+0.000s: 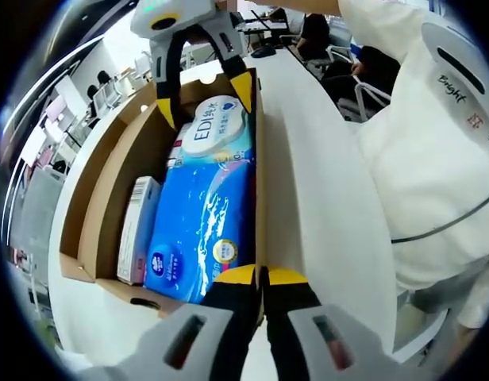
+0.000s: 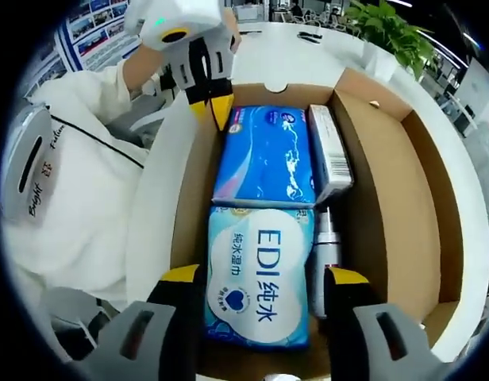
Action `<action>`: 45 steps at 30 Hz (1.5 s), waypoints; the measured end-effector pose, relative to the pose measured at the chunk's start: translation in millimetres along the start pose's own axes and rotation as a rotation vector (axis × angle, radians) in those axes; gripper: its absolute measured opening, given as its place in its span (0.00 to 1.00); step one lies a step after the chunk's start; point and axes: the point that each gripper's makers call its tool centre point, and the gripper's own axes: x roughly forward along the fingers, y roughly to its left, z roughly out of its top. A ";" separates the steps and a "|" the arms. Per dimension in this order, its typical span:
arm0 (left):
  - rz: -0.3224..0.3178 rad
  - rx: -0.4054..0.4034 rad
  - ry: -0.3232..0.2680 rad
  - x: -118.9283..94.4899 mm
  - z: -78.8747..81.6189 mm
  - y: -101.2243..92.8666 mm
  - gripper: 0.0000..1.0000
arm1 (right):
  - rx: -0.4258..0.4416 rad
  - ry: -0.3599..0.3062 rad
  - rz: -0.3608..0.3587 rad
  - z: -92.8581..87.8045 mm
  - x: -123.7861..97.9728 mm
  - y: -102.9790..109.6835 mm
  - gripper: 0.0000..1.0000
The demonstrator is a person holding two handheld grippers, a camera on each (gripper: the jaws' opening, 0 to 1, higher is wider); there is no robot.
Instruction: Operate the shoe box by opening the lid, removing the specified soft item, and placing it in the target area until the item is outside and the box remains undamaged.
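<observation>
An open cardboard shoe box (image 2: 387,190) lies on a white table, its lid folded out flat to one side. Inside lie a pale EDI wet-wipes pack (image 2: 260,286), a blue tissue pack (image 2: 268,155), a slim white carton (image 2: 330,155) and a small silver bottle (image 2: 325,246). My right gripper (image 2: 264,275) is open, its yellow tips straddling the wipes pack and the bottle. From the left gripper view, the right gripper (image 1: 203,101) hangs over the wipes pack (image 1: 217,131) at the box's far end. My left gripper (image 1: 261,275) is shut on the box's side wall (image 1: 260,198); across the box, the left gripper (image 2: 212,105) pinches that wall.
A person in white clothing (image 1: 419,159) stands close beside the box, against the table's edge (image 2: 62,182). The opened lid (image 1: 98,182) lies along the box's far side. A potted plant (image 2: 387,32) stands further back on the table. Office desks and chairs lie beyond.
</observation>
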 end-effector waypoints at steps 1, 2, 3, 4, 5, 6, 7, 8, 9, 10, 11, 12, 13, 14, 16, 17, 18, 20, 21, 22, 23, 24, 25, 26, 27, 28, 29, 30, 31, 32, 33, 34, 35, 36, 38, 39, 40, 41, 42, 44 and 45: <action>0.000 0.000 -0.001 0.0 0.0 0.0 0.02 | -0.004 0.015 0.004 -2.3 2.3 1.4 0.66; 0.000 0.000 0.000 0.0 0.0 0.1 0.02 | -0.009 0.032 0.008 -4.4 4.6 2.4 0.66; 0.000 0.000 0.000 0.0 0.0 0.0 0.02 | -0.011 0.059 0.010 -8.2 5.9 3.2 0.65; -0.002 0.001 -0.001 0.0 0.0 0.1 0.02 | -0.017 0.061 0.004 -7.7 7.8 2.7 0.65; -0.003 0.000 0.000 0.0 0.0 -0.1 0.02 | -0.018 0.059 0.007 -7.4 7.2 2.6 0.65; -0.002 0.000 0.001 0.0 -0.1 0.0 0.02 | -0.015 0.060 0.007 -7.8 6.5 3.1 0.66; -0.001 -0.001 0.001 0.0 -0.1 0.0 0.02 | -0.009 0.056 0.008 -7.1 6.0 3.4 0.66; -0.001 -0.003 0.001 0.0 -0.1 0.1 0.02 | -0.004 0.053 0.011 -6.7 5.9 3.3 0.66; 0.000 -0.002 0.001 0.0 -0.1 0.1 0.02 | -0.004 0.056 0.014 -7.1 6.4 3.8 0.65; 0.000 -0.001 0.002 0.0 -0.1 0.1 0.02 | -0.007 0.063 0.014 -7.5 8.2 4.5 0.65; 0.000 -0.002 0.002 0.0 -0.1 0.0 0.02 | -0.011 0.067 0.012 -7.6 9.8 4.7 0.65; 0.000 -0.001 0.002 0.0 -0.1 0.0 0.02 | -0.014 0.078 0.015 -8.1 12.3 4.4 0.64; -0.001 -0.001 0.002 0.0 -0.1 0.0 0.02 | -0.018 0.089 0.019 -8.9 15.0 5.5 0.63; -0.002 -0.003 0.003 0.0 -0.2 0.0 0.02 | -0.019 0.100 0.020 -9.9 17.0 6.5 0.63; -0.004 -0.001 0.004 -0.1 -0.3 0.1 0.02 | 0.005 0.121 0.027 -11.3 19.8 7.0 0.62; -0.004 -0.001 0.003 -0.1 -0.4 0.2 0.02 | 0.007 0.126 0.029 -11.7 21.1 6.7 0.62; -0.004 -0.001 0.003 -0.1 -0.4 0.2 0.02 | 0.010 0.132 0.032 -12.4 21.5 7.3 0.62; -0.005 -0.002 0.003 -0.1 -0.3 0.1 0.02 | 0.020 0.143 0.047 -12.9 23.3 8.6 0.61; -0.005 -0.002 0.003 -0.1 -0.3 0.1 0.02 | 0.021 0.146 0.045 -13.1 24.4 8.2 0.61; -0.007 -0.002 0.004 -0.1 -0.3 -0.1 0.02 | 0.027 0.156 0.048 -14.5 25.3 10.1 0.61; -0.007 -0.004 0.005 -0.1 -0.3 -0.2 0.02 | 0.028 0.162 0.048 -14.9 25.8 10.6 0.61; -0.007 -0.003 0.005 0.0 -0.3 -0.3 0.02 | 0.025 0.173 0.047 -15.2 26.8 11.0 0.61; -0.006 -0.003 0.005 0.0 -0.2 -0.4 0.02 | 0.022 0.180 0.047 -15.5 27.6 11.4 0.61; -0.006 -0.004 0.005 0.0 -0.1 -0.4 0.02 | 0.021 0.189 0.046 -16.0 28.4 11.6 0.61; -0.005 -0.005 0.005 0.0 -0.1 -0.5 0.02 | 0.020 0.197 0.046 -16.5 29.0 11.8 0.61; -0.005 -0.004 0.006 0.1 0.0 -0.7 0.02 | 0.019 0.210 0.044 -17.2 29.8 11.3 0.61; -0.005 -0.005 0.006 0.1 0.0 -0.7 0.02 | 0.018 0.218 0.043 -17.6 30.4 11.3 0.61; -0.006 -0.005 0.006 0.1 0.1 -0.7 0.02 | 0.020 0.224 0.041 -17.9 31.2 10.8 0.62; -0.006 -0.005 0.006 0.1 0.1 -0.7 0.02 | 0.020 0.233 0.039 -18.6 32.0 10.7 0.62; -0.006 -0.006 0.006 0.2 0.2 -0.8 0.02 | 0.020 0.247 0.036 -19.8 32.6 11.3 0.62; -0.006 -0.005 0.007 0.2 0.2 -0.7 0.02 | 0.020 0.256 0.034 -20.4 33.2 10.2 0.62; -0.006 -0.005 0.006 0.2 0.3 -0.7 0.02 | 0.022 0.259 0.034 -20.6 33.1 8.6 0.62; -0.006 -0.006 0.006 0.2 0.4 -0.7 0.02 | 0.025 0.265 0.033 -21.1 33.2 6.8 0.62; -0.006 -0.007 0.006 0.2 0.4 -0.7 0.02 | 0.026 0.274 0.033 -21.2 32.8 1.7 0.62; -0.005 -0.007 0.006 0.3 0.5 -0.6 0.02 | 0.025 0.287 0.029 -22.2 33.0 0.1 0.63; -0.005 -0.007 0.006 0.3 0.6 -0.6 0.02 | 0.025 0.294 0.026 -22.9 33.4 -0.4 0.63; -0.005 -0.007 0.006 0.3 0.7 -0.6 0.02 | 0.024 0.298 0.023 -23.4 33.5 0.6 0.63; -0.005 -0.007 0.007 0.3 0.6 -0.6 0.02 | 0.023 0.302 0.019 -24.1 33.3 0.6 0.63; -0.004 -0.006 0.008 0.3 0.6 -0.6 0.02 | 0.023 0.304 0.018 -24.4 33.3 0.7 0.63; -0.003 -0.008 0.008 0.4 0.6 -0.5 0.02 | 0.025 0.305 0.016 -25.0 34.1 0.3 0.64; -0.003 -0.008 0.009 0.4 0.6 -0.6 0.02 | 0.030 0.304 0.016 -25.6 34.9 -0.3 0.64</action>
